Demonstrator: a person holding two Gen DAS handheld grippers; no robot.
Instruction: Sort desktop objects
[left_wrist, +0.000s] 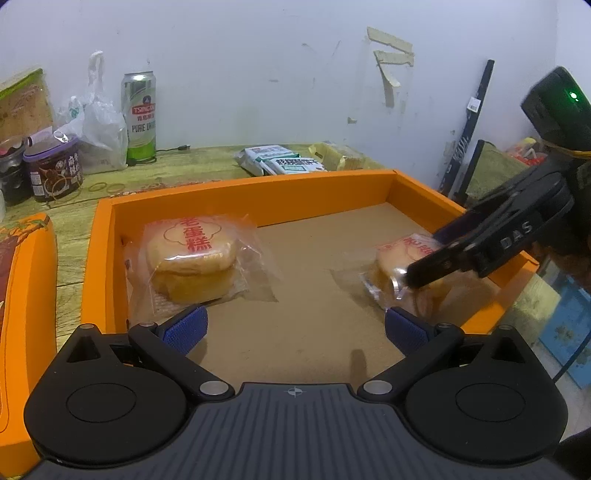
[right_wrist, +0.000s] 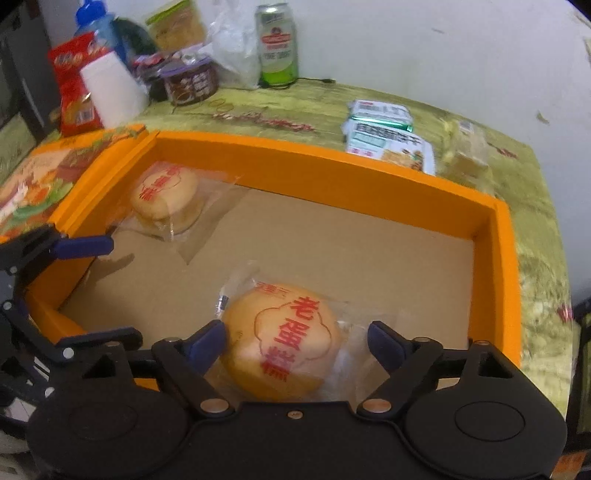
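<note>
Inside orange box on bench: two wrapped cakes on brown floor. One cake lies near box's left wall. Second cake sits at box's right side, between right gripper fingers; fingers spread wide, left pad just beside wrapper, right pad apart. Left gripper hovers over box's near edge, fingers wide, holding nothing. Beyond box on bench: snack packets, beer can, dark jar, plastic bag. Box lid lies left of box.
</note>
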